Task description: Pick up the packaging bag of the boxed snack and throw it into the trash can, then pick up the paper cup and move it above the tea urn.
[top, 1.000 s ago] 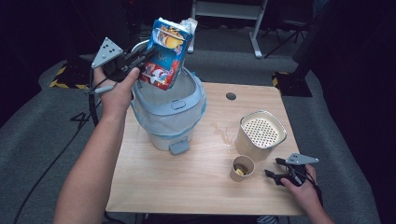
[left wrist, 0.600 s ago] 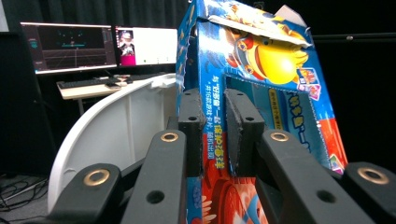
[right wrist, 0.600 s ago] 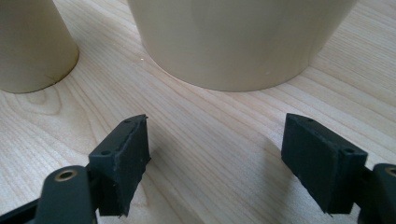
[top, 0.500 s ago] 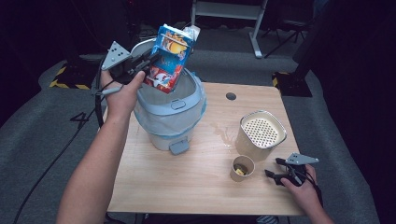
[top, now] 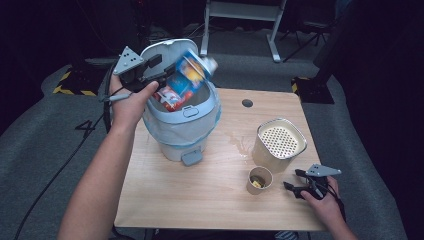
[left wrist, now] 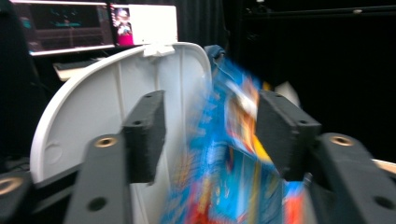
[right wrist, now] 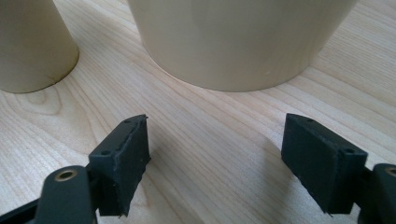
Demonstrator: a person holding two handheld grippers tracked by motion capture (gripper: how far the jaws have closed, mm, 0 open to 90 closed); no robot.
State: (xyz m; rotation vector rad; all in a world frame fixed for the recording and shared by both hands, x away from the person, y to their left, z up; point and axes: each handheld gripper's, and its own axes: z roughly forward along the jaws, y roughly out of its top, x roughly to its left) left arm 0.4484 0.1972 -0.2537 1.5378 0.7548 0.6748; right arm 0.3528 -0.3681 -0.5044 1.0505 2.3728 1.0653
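Since the earlier frames the snack bag (top: 182, 82) has dropped from above the bin (top: 182, 127) to its mouth, lower end now inside the rim, top corner poking out toward the far side; it's motion-blurred. My left gripper (top: 155, 77) sits a bit lower too, at the bin's left rim by the raised lid (top: 165, 50).

Left gripper view: jaws spread wide, blurred blue/red bag (left wrist: 233, 154) betw. them w/ a gap at the left pad; can't tell if the right pad touches it. So I read it as open, gripping nothing. White lid inner face (left wrist: 107, 98) stands upright behind the left jaw.

Count, going out from the bin: 1 bag, 1 pale blue pedal bin w/ liner, 1 lid, 1 foot pedal (top: 191, 158) on the bin's near side. To the bin's right: 1 cream container w/ perforated top (top: 280, 142), 1 small paper cup (top: 260, 180) just nearer me than that, sth yellow inside. 1 dark round hole (top: 246, 103) in the table (top: 200, 200), right of the bin, far side.

Right gripper (top: 296, 190) rests on the table well right of the bin, just beside the cup. Its view: jaws wide apart, bare wood betw. them, holding nothing; cup (right wrist: 32, 42) and container (right wrist: 238, 42) stand just ahead, 2 vessels, neither touched.

2 grippers, 2 hands.
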